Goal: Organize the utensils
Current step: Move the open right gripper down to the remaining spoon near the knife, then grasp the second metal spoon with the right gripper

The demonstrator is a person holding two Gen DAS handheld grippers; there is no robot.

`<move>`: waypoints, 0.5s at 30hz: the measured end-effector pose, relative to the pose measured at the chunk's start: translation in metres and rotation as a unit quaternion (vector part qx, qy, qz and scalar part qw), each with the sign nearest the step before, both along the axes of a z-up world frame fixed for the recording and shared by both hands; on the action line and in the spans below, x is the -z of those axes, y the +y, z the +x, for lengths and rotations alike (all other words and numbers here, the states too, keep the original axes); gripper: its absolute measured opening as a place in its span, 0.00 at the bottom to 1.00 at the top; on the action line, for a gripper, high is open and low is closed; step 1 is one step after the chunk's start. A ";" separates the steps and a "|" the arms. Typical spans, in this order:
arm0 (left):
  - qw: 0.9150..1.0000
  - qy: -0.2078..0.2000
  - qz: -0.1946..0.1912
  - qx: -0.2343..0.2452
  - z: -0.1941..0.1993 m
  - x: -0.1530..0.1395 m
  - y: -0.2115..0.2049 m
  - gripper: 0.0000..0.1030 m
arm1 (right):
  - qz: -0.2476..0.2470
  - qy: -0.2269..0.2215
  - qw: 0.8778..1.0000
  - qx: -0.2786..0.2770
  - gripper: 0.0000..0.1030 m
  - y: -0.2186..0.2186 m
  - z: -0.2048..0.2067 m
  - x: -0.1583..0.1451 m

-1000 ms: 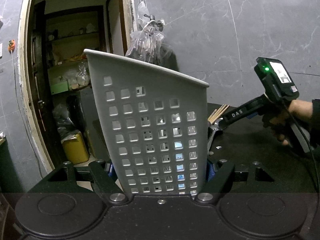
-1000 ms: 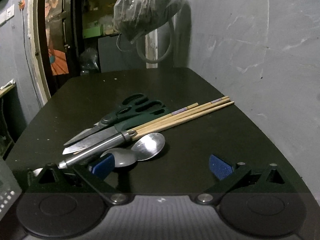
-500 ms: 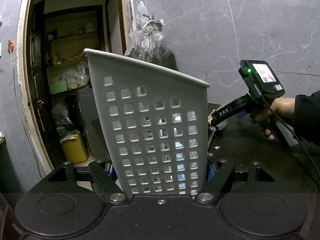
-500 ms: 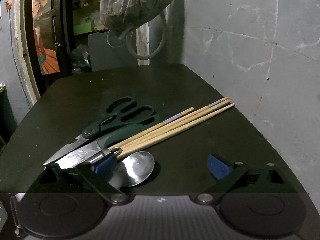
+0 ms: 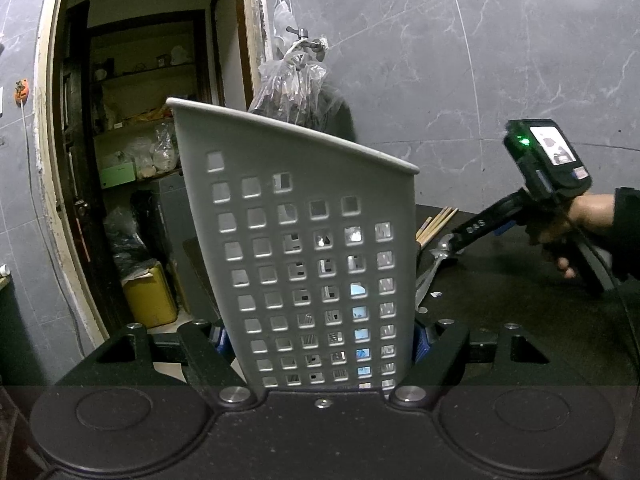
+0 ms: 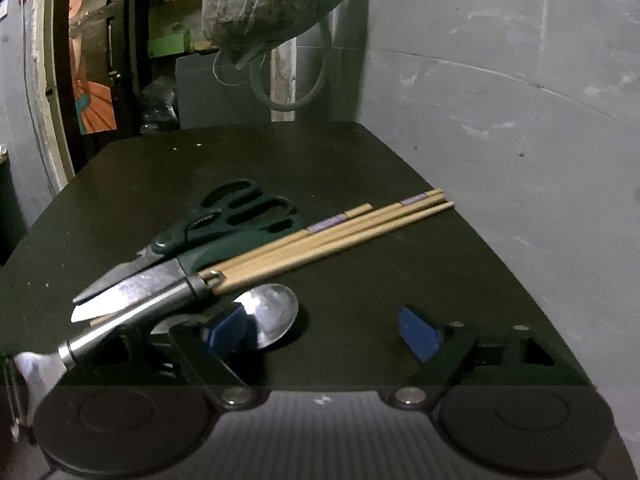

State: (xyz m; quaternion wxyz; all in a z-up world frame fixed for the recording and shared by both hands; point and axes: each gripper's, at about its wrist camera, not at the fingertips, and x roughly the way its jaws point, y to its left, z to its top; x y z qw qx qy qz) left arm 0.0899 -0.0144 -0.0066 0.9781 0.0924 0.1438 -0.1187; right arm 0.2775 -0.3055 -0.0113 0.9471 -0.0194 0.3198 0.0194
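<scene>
My left gripper (image 5: 320, 336) is shut on a grey perforated utensil holder (image 5: 304, 248), which stands upright and fills the middle of the left wrist view. My right gripper (image 6: 320, 332) hangs low over a pile of utensils on the black table (image 6: 280, 160). Its jaws are closing. A steel spoon (image 6: 274, 312) lies between them, its bowl right beside the left blue pad (image 6: 224, 332), and the right pad stands apart from it. Behind the spoon lie several wooden chopsticks (image 6: 340, 232), a green-handled knife (image 6: 132, 292), green scissors (image 6: 228, 216) and a steel-handled tool (image 6: 120, 320).
A person's hand (image 5: 576, 220) holds the right gripper (image 5: 452, 244) at the right of the holder. A plastic bag (image 6: 272, 4) hangs from a tap above the table's far end. A grey marble wall (image 6: 500, 120) runs along the right, and a doorway (image 5: 132, 160) opens at the left.
My right gripper has come closer to the utensils, so the spoon bowl now lies between its fingers, and those fingers have drawn nearer together. The left gripper and the holder have not moved.
</scene>
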 end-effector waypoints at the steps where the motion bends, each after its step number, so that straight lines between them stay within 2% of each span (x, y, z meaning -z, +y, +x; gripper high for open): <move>1: 1.000 0.000 0.001 0.000 0.000 0.000 0.000 0.76 | 0.000 0.000 1.000 0.003 0.84 -0.003 -0.003 0.000; 7: 1.000 -0.001 0.002 0.000 0.000 0.001 -0.002 0.76 | -0.007 0.000 1.000 0.014 0.84 -0.019 -0.014 0.000; 15: 1.000 -0.001 0.002 -0.001 0.001 0.001 -0.002 0.76 | 0.058 0.001 0.998 0.009 0.84 -0.031 -0.011 0.001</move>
